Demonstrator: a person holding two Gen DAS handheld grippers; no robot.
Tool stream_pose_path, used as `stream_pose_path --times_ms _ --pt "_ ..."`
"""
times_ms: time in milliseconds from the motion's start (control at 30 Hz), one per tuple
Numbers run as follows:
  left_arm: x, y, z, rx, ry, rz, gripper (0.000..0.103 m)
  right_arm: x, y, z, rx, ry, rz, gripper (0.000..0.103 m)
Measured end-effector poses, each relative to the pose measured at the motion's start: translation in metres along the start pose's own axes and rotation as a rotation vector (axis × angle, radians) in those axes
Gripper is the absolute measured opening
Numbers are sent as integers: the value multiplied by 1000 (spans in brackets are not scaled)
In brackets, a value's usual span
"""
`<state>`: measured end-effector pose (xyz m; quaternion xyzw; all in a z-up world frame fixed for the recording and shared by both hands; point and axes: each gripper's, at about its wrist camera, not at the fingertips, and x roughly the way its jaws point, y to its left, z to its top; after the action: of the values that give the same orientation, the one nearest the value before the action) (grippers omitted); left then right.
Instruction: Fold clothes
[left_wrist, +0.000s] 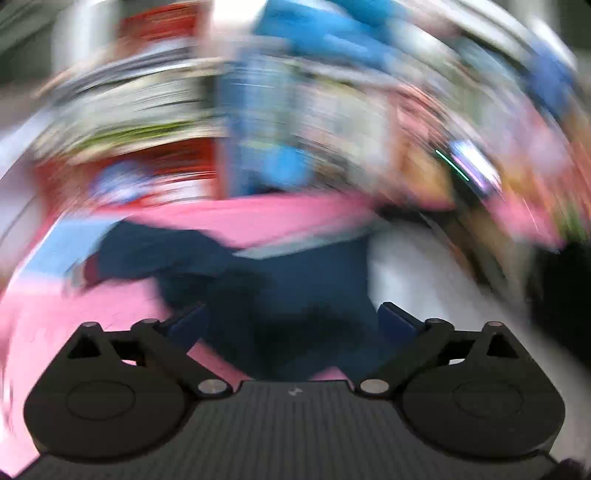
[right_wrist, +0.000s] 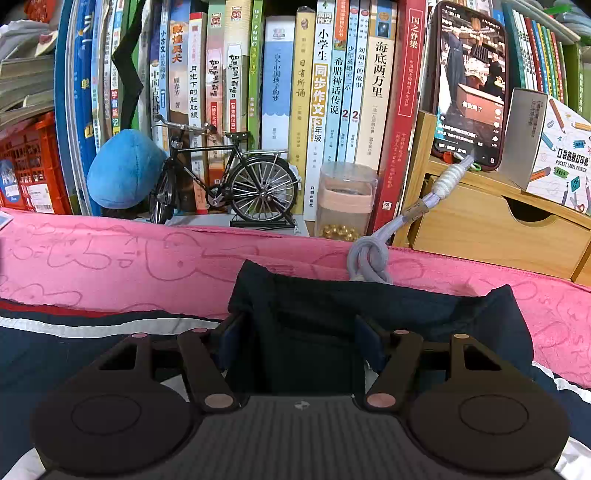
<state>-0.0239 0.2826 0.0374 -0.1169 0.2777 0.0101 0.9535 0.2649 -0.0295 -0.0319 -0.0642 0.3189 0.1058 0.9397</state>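
A dark navy garment with white and red stripes lies on a pink cloth. In the right wrist view a fold of the navy fabric bunches up between the fingers of my right gripper, whose jaws stand apart around it. The left wrist view is heavily motion-blurred. There my left gripper has its jaws wide apart over the navy garment, with pink cloth to the left.
Behind the pink cloth stands a row of books, a model bicycle, a blue plush, a jar, a wooden drawer box, a phone with a cable, and a red crate.
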Motion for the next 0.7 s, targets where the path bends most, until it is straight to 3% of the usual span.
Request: stream_pose_path --times_ms 100,133,200,300,333,367,400,433,533,633,700 --pt "22 75 7 -503 -25 30 100 0 0 0 0 -1 -1 65" --pt "29 94 8 -618 -38 38 100 0 0 0 0 -1 -1 65" --pt "46 117 12 -733 -52 75 100 0 0 0 -1 -1 -1 65" --pt "76 134 16 -827 -54 123 97 0 0 0 -2 -1 -2 66" --pt "86 138 17 -852 -57 135 89 0 0 0 -2 -1 -2 66" --pt "94 141 17 -873 -57 142 54 0 0 0 -2 0 -2 66" --pt "99 144 17 -890 -53 146 30 0 0 0 -2 0 -2 66" --pt "105 147 18 -906 -49 149 15 0 0 0 -2 0 -2 66" --pt "98 146 38 -826 -95 194 8 0 -1 0 -4 -1 0 66" --pt "61 126 82 -572 -215 298 7 0 -1 0 2 0 3 66" --pt "24 105 109 -389 -348 399 6 1 -1 0 2 1 4 66"
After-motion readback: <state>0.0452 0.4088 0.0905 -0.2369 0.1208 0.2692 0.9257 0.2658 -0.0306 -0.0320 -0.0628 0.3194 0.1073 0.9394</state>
